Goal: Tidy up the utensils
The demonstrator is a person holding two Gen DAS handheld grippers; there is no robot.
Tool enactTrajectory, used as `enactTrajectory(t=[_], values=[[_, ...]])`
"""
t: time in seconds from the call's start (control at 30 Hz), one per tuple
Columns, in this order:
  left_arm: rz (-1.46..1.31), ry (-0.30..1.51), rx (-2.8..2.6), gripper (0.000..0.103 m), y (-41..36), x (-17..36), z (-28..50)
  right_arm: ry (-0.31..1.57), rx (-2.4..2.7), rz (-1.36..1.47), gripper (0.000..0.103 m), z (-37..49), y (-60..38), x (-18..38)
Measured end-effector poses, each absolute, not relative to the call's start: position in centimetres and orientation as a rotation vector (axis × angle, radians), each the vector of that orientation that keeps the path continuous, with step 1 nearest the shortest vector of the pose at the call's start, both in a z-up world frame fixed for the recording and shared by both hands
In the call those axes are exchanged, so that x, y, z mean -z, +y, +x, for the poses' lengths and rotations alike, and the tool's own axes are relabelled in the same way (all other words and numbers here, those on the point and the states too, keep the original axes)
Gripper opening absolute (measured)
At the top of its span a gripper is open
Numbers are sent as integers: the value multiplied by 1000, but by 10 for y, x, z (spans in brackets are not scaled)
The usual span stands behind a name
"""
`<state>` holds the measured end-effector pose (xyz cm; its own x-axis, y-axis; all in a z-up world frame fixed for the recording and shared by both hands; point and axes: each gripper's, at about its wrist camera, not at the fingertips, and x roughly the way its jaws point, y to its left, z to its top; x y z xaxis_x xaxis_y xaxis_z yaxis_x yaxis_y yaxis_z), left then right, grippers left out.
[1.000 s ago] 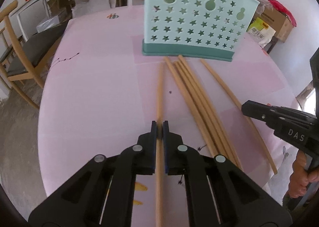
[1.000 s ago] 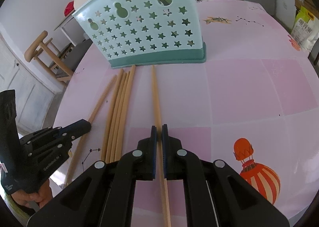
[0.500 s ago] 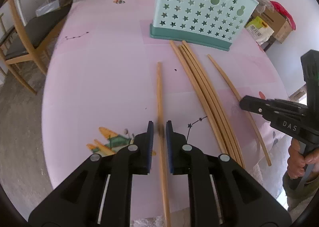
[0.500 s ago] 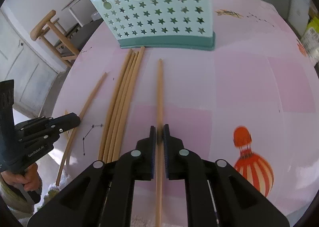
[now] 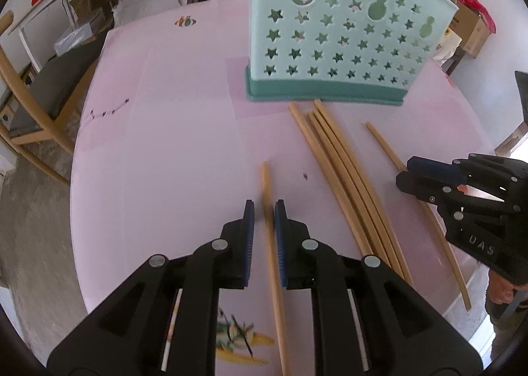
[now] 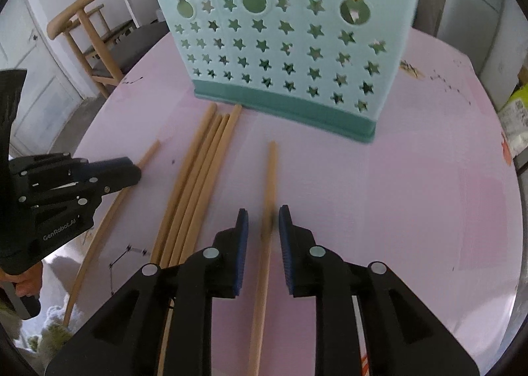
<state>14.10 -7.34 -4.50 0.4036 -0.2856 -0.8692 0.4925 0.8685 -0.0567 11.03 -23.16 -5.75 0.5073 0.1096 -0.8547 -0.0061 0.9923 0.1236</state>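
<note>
Left wrist view: left gripper [image 5: 264,211] jaws apart, one chopstick [image 5: 268,197] lying loose between them. Right gripper [image 6: 263,217] opening astride another chopstick [image 6: 270,178] (counter's near edge). Utensil holder [image 5: 333,46] mid-counter [image 5: 165,145].

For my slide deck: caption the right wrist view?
Right gripper opening around a loose wooden chopstick on the pink table, before a mint star-perforated utensil holder.
</note>
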Motion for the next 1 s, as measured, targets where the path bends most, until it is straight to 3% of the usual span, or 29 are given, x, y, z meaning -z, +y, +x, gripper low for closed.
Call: enactTrajectory(t=[0.1,0.33,0.77,1.0], values=[[223,1034,482,5,-75,46,147,1019,-54,86,8,117,-230,57],[138,996,493,4,-62,27,149,965,-62,191,7,111,-248,44],[-62,615,567,4,-13,-119,117,682,-61,334,7,67,-295,-47],[-99,366,610,4,-23,-204,112,611,-61,354,7,57,-302,-66]])
